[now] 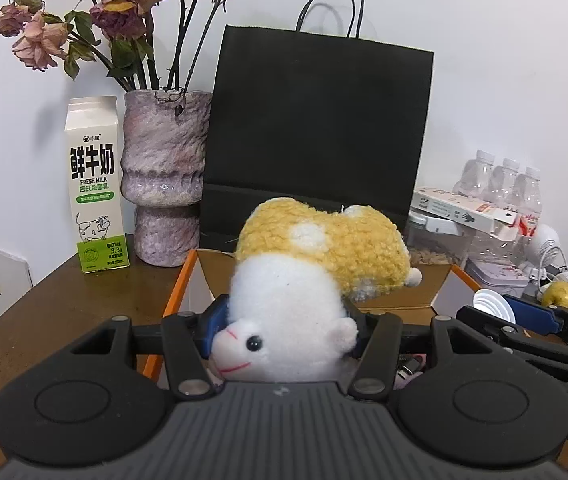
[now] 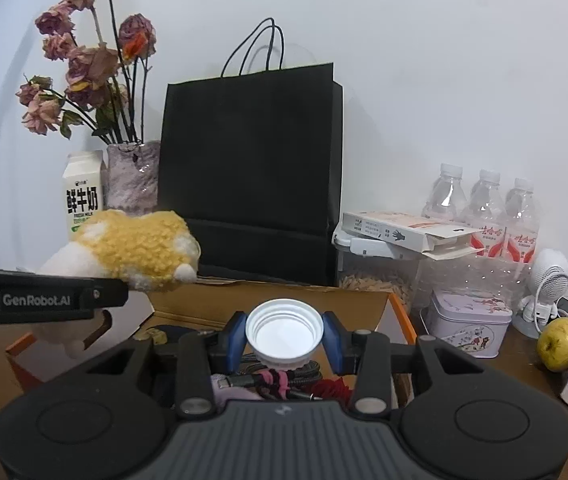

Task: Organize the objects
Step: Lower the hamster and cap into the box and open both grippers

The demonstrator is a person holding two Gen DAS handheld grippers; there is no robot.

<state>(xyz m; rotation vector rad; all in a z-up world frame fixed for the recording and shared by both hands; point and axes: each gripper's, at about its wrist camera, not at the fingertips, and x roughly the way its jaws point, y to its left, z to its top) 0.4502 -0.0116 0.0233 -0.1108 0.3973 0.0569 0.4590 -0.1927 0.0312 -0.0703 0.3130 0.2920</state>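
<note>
Fluffy yellow-and-white plush sheep (image 1: 308, 280), light and squashy, sits pinched at its head in my left gripper (image 1: 284, 332) above the open cardboard box (image 1: 440, 292); my right gripper (image 2: 284, 334) clamps a stiff white plastic cap (image 2: 284, 330), slippery-rimmed

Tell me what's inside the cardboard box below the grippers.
In the right wrist view, the cardboard box holds tangled cables with a pink tie, something red, and a dark item at its left. The right gripper, holding a white cap, hides the rest.
</note>
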